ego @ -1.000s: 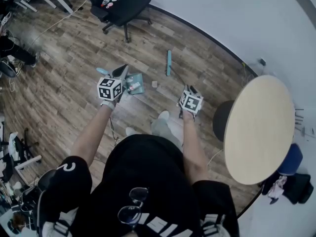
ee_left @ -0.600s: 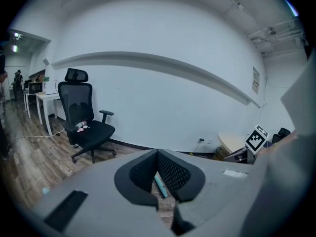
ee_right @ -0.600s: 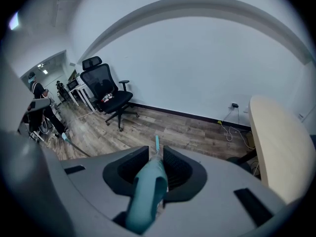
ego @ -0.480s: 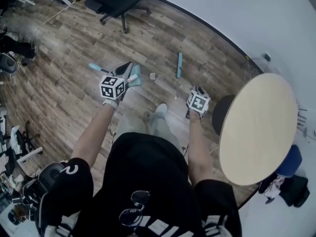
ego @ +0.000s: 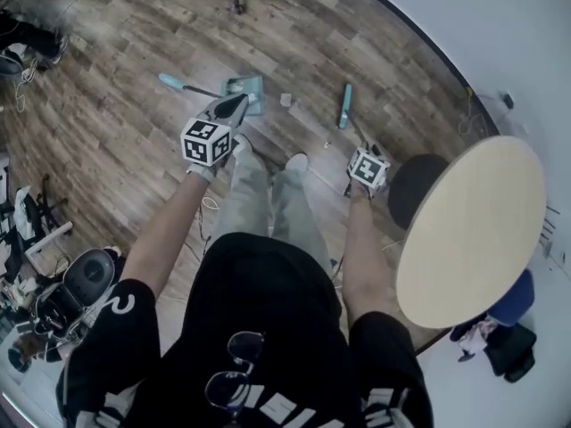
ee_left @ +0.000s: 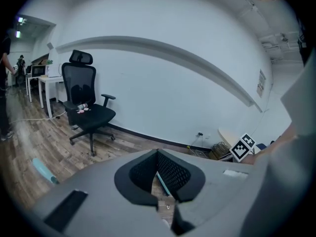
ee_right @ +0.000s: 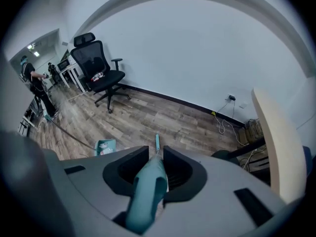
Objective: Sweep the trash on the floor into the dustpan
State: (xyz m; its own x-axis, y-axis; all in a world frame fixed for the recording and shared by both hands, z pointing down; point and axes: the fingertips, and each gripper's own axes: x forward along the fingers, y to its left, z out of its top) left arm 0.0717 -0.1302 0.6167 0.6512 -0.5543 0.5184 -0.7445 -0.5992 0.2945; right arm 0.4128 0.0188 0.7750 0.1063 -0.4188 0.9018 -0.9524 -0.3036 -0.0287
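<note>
One round table [ego: 464, 230] just beside right gripper [ego: 364, 150]; chair [ee_right: 96, 65] beyond dustpan [ego: 245, 86].

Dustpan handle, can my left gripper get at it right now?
Probably yes: nothing stands between the left gripper and the dustpan handle. Its fingers are together, so they would need to open first.
</note>
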